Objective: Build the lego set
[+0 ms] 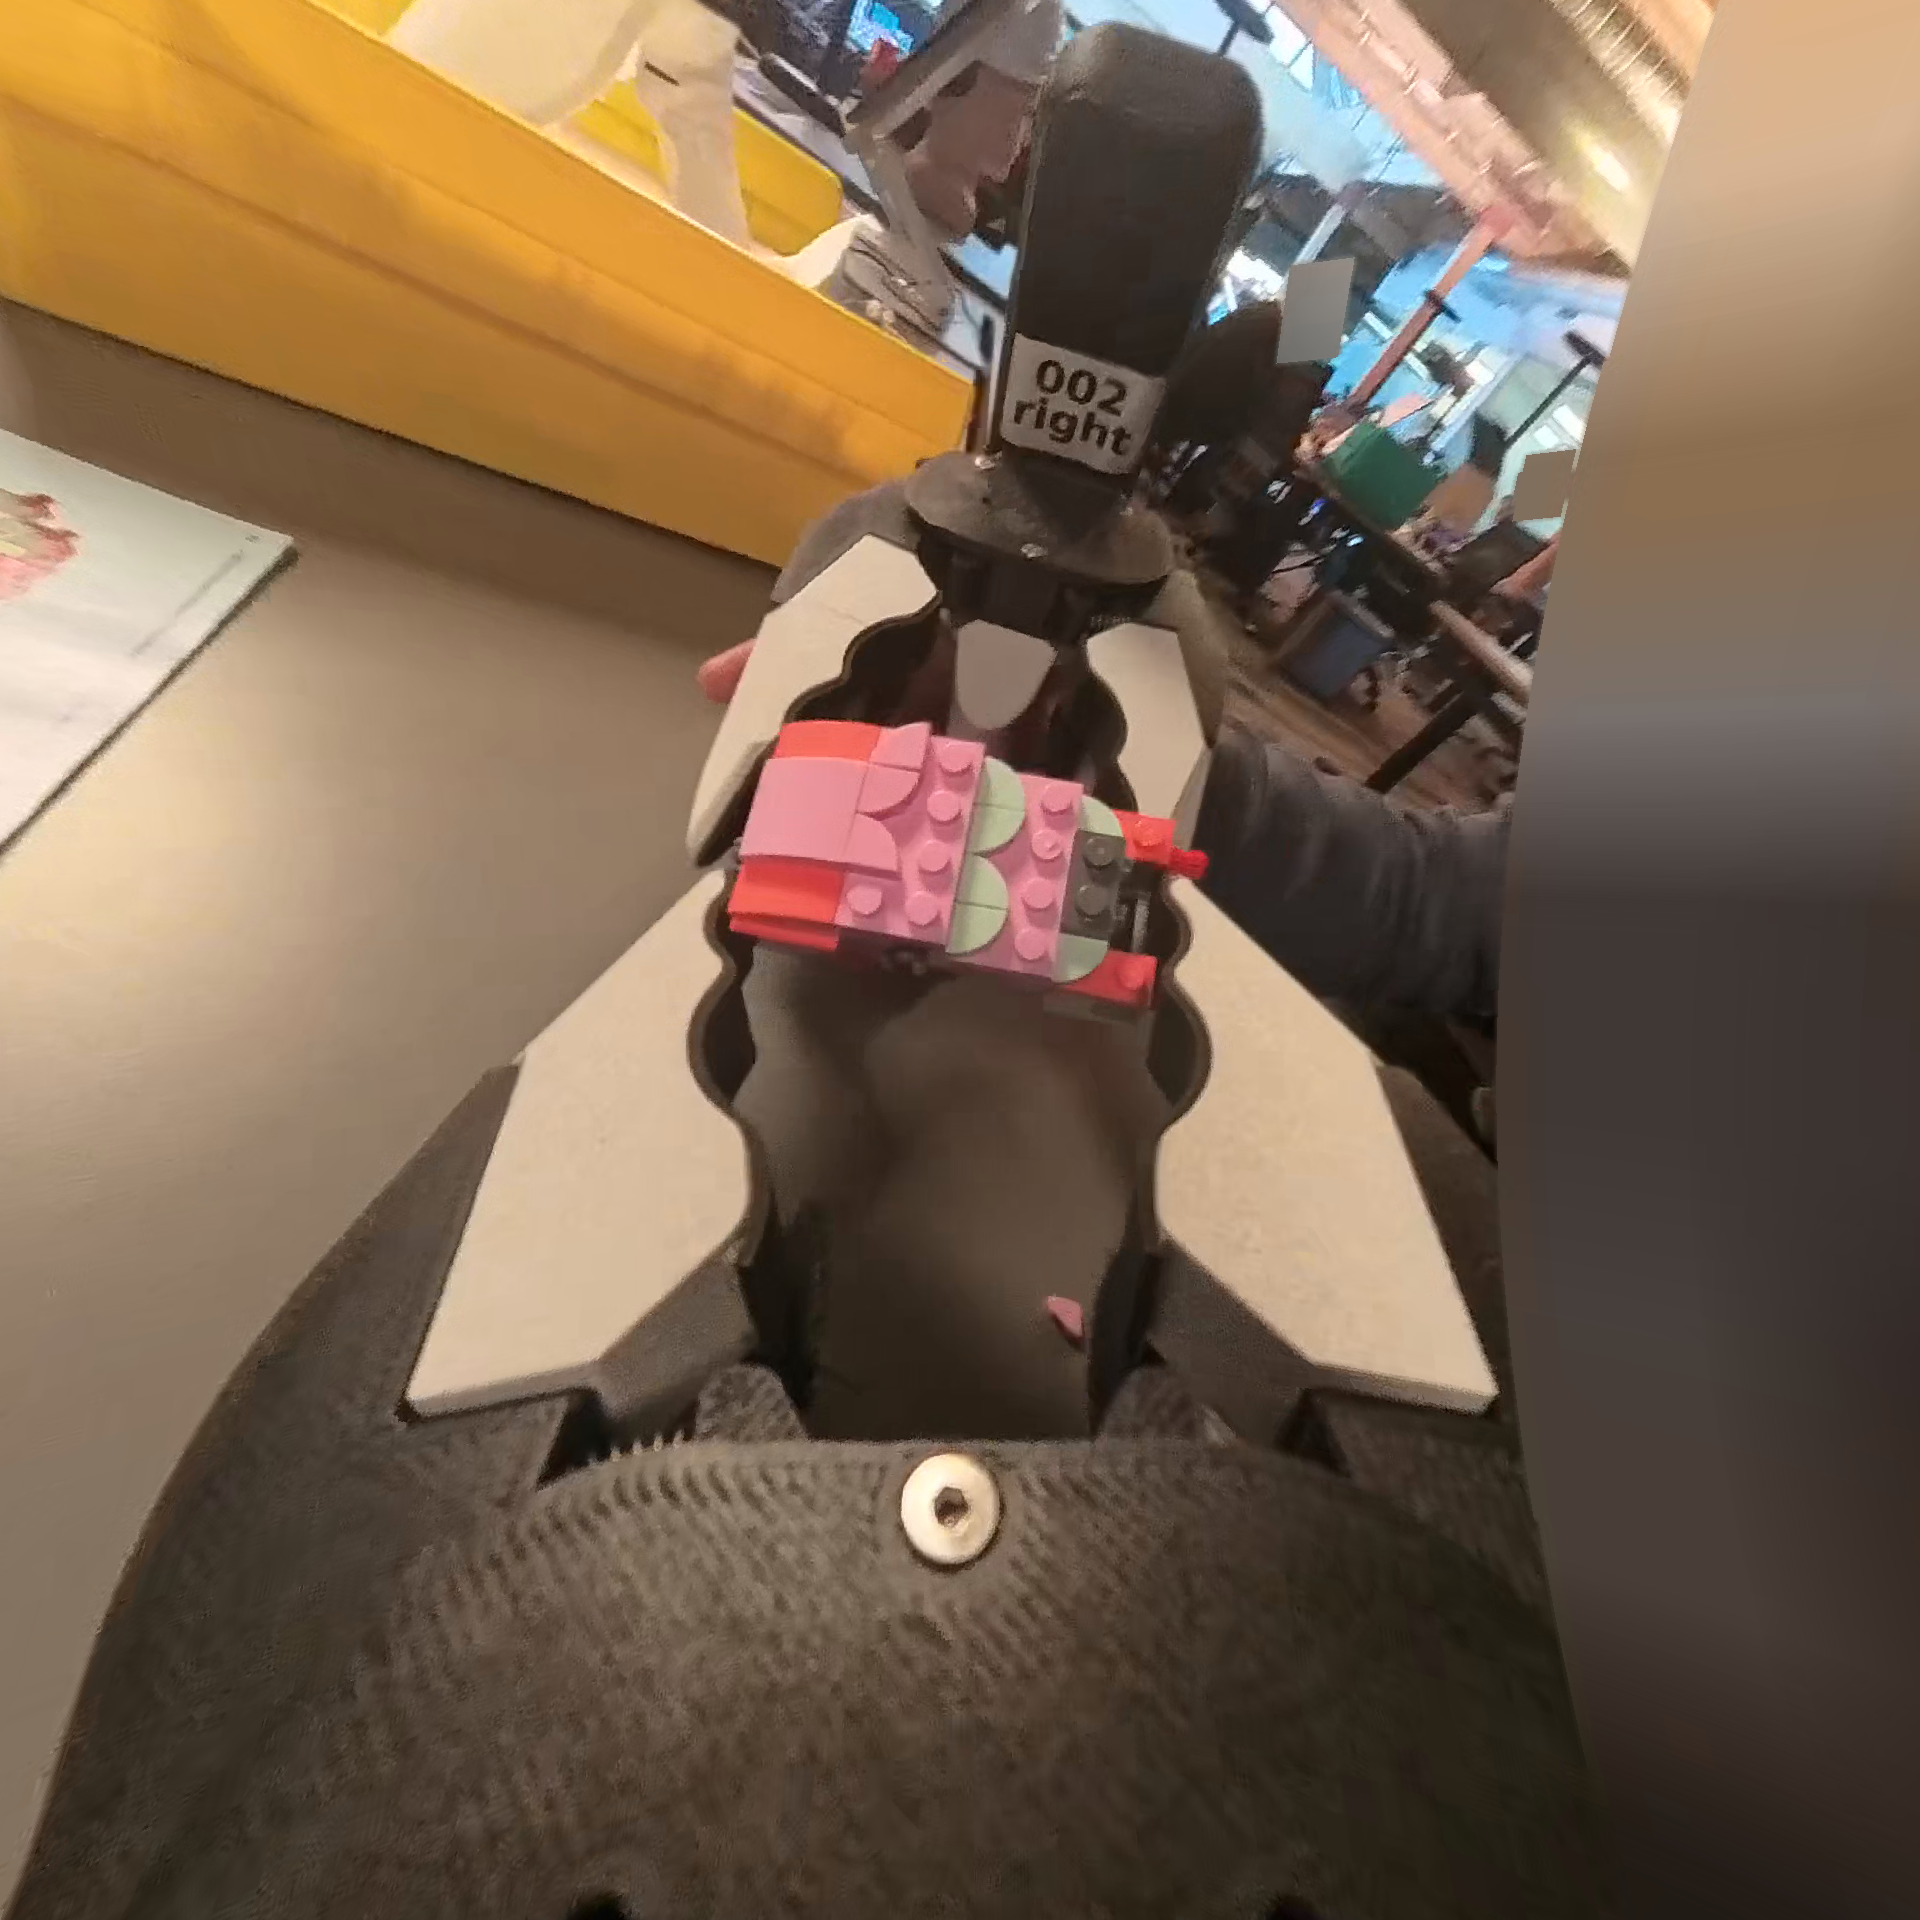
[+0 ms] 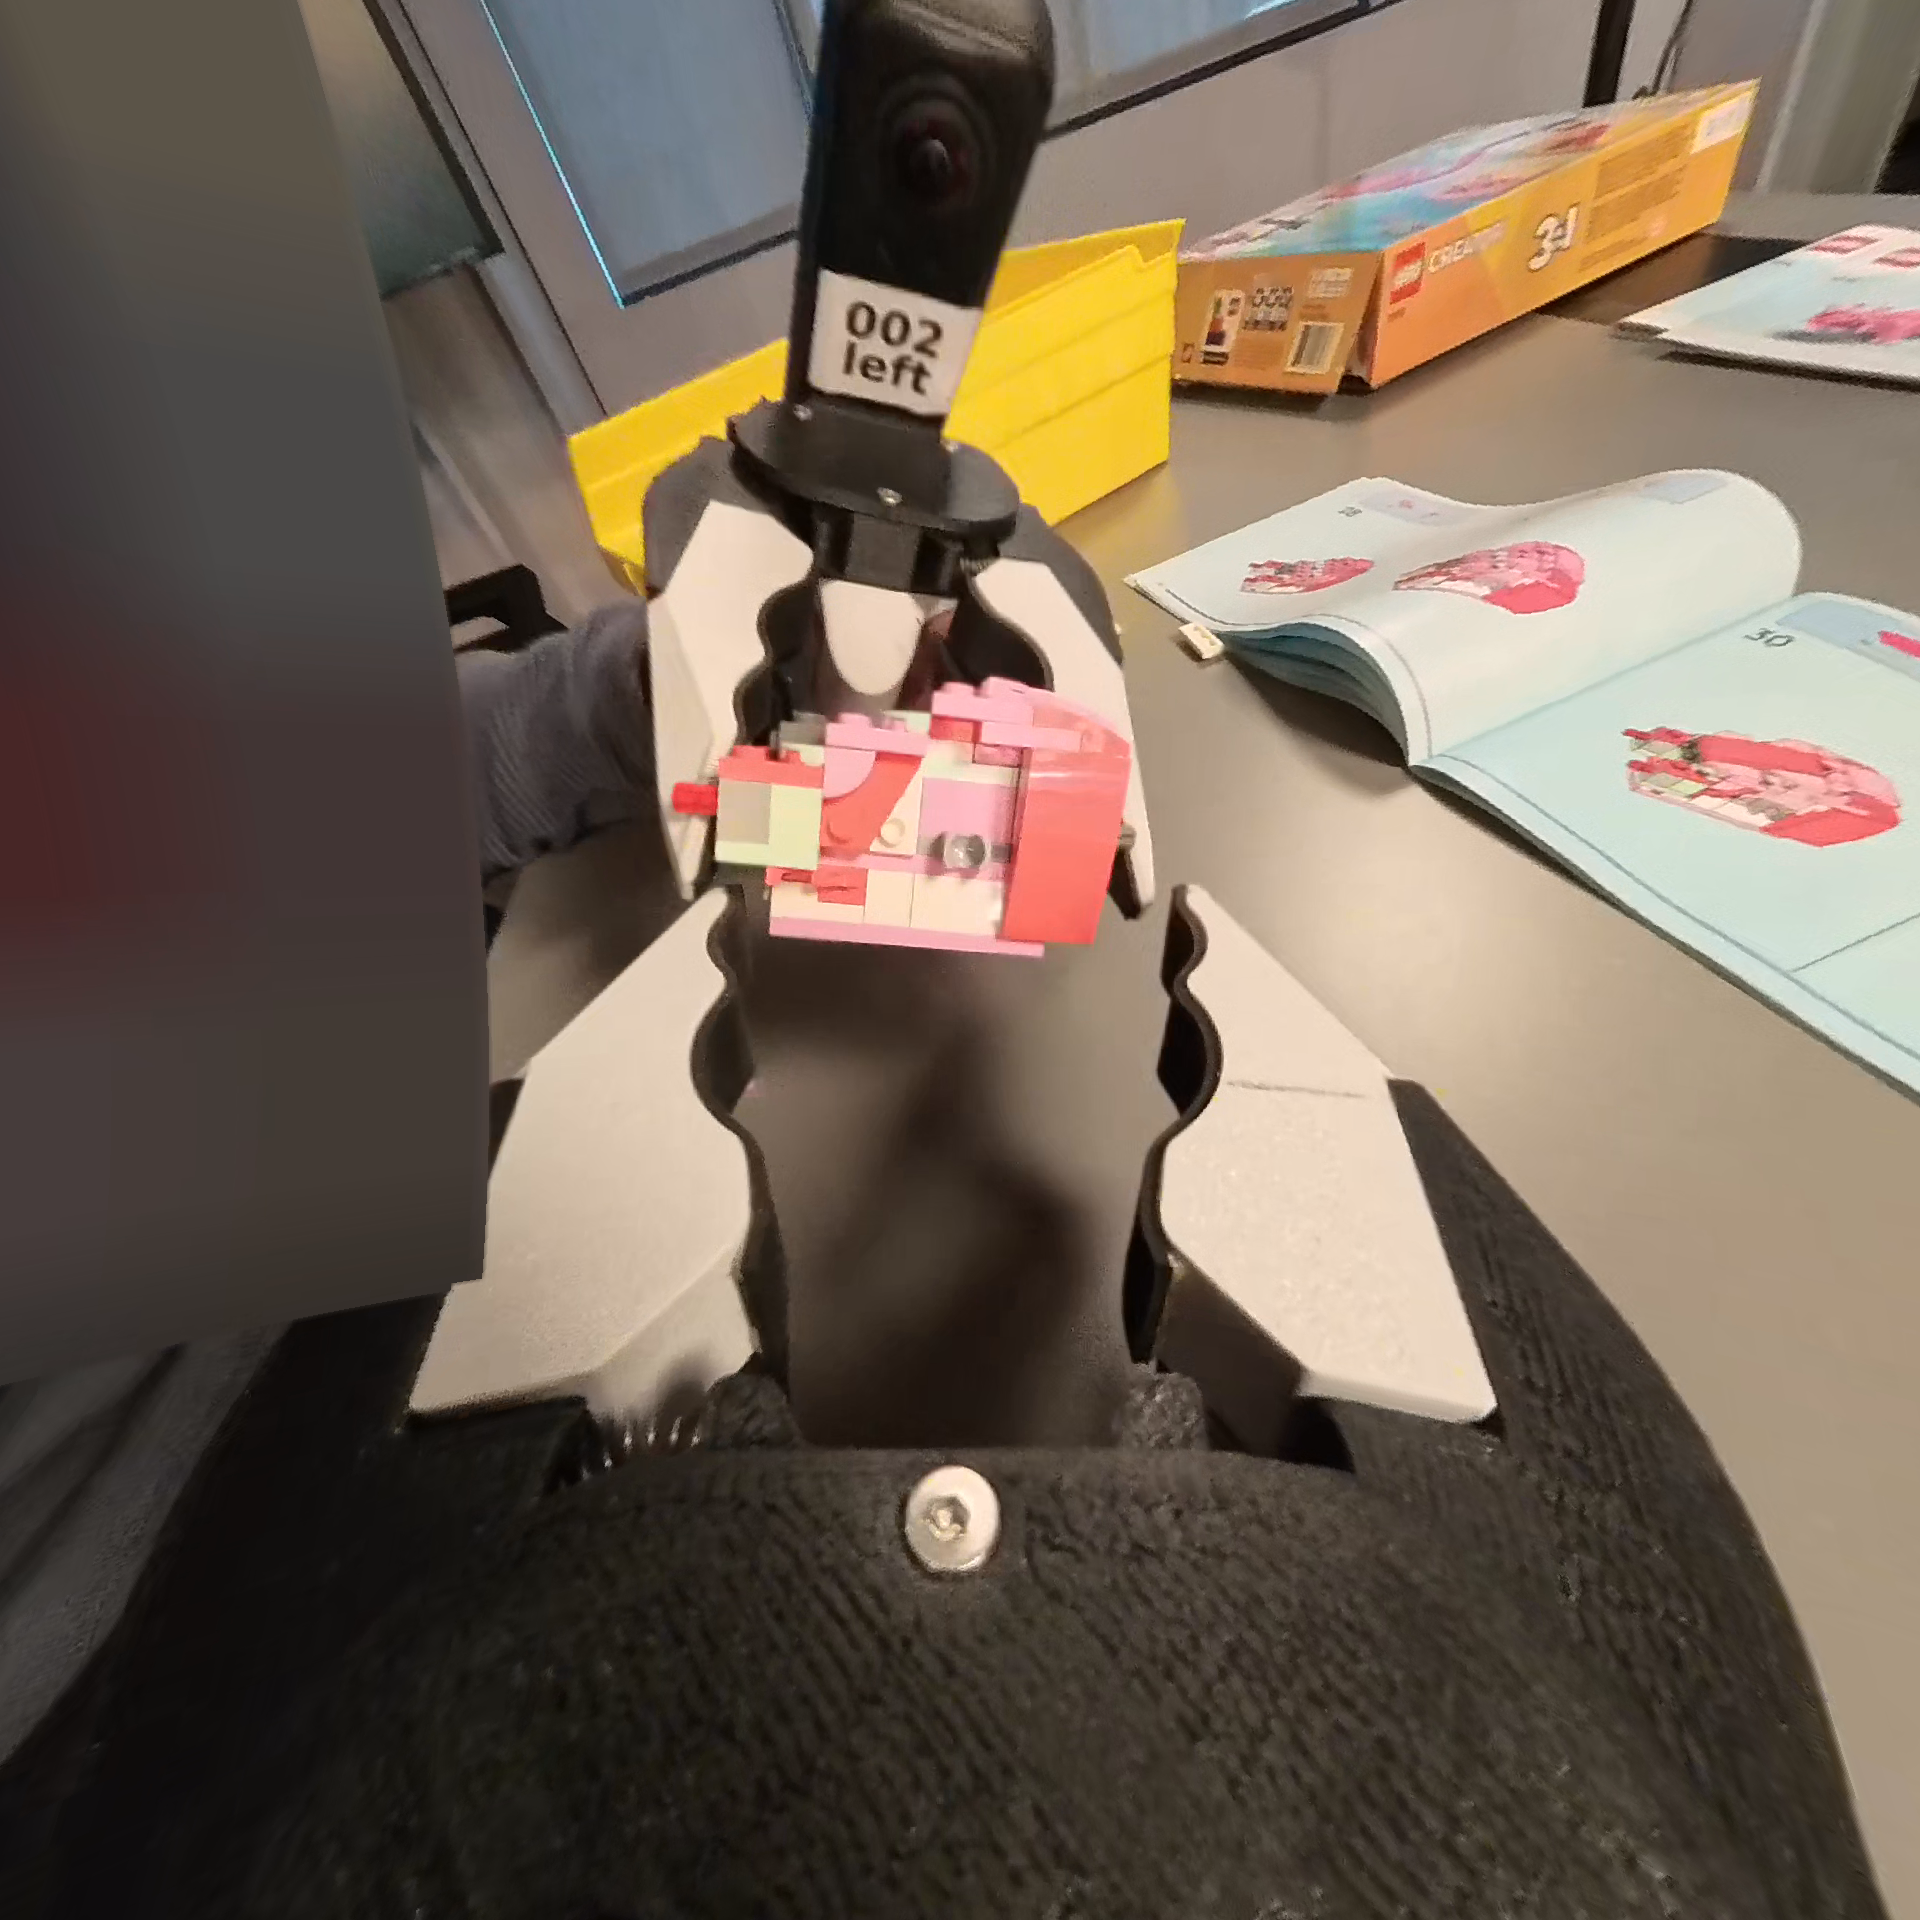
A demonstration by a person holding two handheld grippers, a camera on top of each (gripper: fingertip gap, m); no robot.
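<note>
A pink, red and pale green lego model (image 1: 935, 862) hangs in the air above the grey table (image 1: 312, 935). My left gripper (image 1: 945, 909) is shut on it, with one fingertip at each end. In the right wrist view the model (image 2: 914, 831) sits between the left gripper's fingers (image 2: 675, 748). My right gripper (image 2: 951, 899) faces it from the other side, just below it. Its jaws stand open, and there is a gap between its right fingertip (image 2: 1190, 914) and the model's red end. The right gripper also shows in the left wrist view (image 1: 945, 810), behind the model.
A yellow bin (image 2: 1060, 353) stands behind the grippers and also shows in the left wrist view (image 1: 416, 260). The lego box (image 2: 1455, 260) lies at the back right. An open instruction booklet (image 2: 1558, 675) lies to the right. A small pink piece (image 1: 1065, 1320) lies on the table below. Left and right tips are no more than a few centimetres apart.
</note>
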